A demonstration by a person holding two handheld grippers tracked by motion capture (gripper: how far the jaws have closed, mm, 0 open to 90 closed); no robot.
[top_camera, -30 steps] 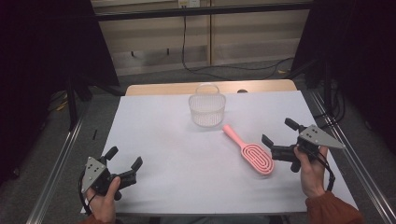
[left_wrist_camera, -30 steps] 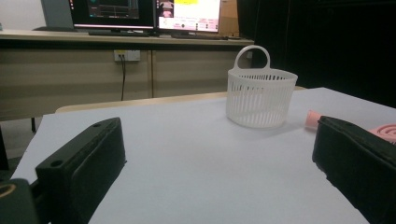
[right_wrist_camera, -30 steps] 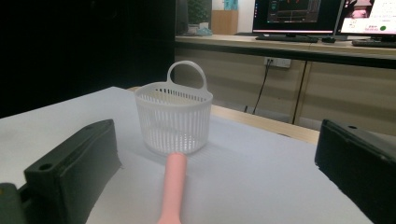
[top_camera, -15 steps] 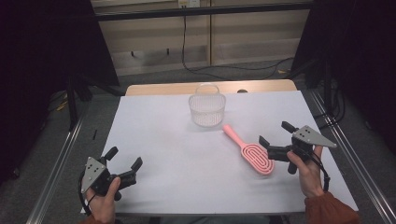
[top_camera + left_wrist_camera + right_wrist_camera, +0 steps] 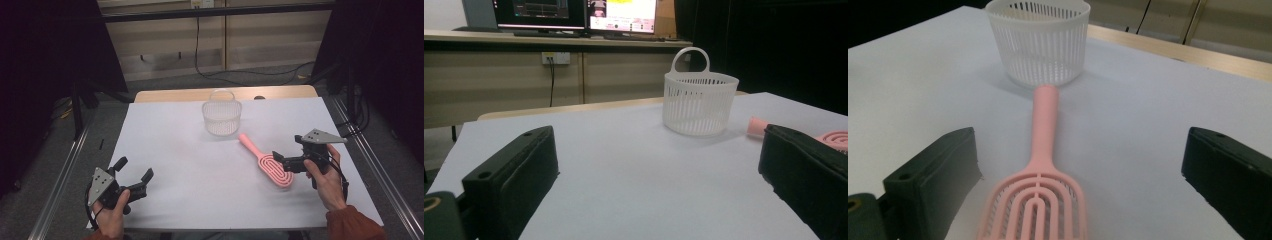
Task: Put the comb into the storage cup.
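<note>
A pink hairbrush (image 5: 266, 160) lies flat on the white table (image 5: 185, 145), right of centre, its handle pointing at a white slotted basket (image 5: 221, 118) with a loop handle. My right gripper (image 5: 287, 148) is open at the brush's head end. In the right gripper view the brush head (image 5: 1035, 207) lies between the wide-apart jaws of that gripper (image 5: 1083, 145), untouched, with the basket (image 5: 1038, 42) beyond the handle. My left gripper (image 5: 135, 168) rests open near the front left edge. Its own view of the gripper (image 5: 654, 150) has the basket (image 5: 696, 102) and the brush's handle tip (image 5: 756, 126) ahead.
A strip of bare wood (image 5: 170, 95) runs along the table's far edge. Metal rails (image 5: 62, 185) flank both sides. Monitors (image 5: 574, 10) stand on a counter behind the table. Dark curtains close in left and right.
My right gripper has slid left toward the brush, so its open jaws now sit at the brush head. The left gripper, brush and basket have not moved.
</note>
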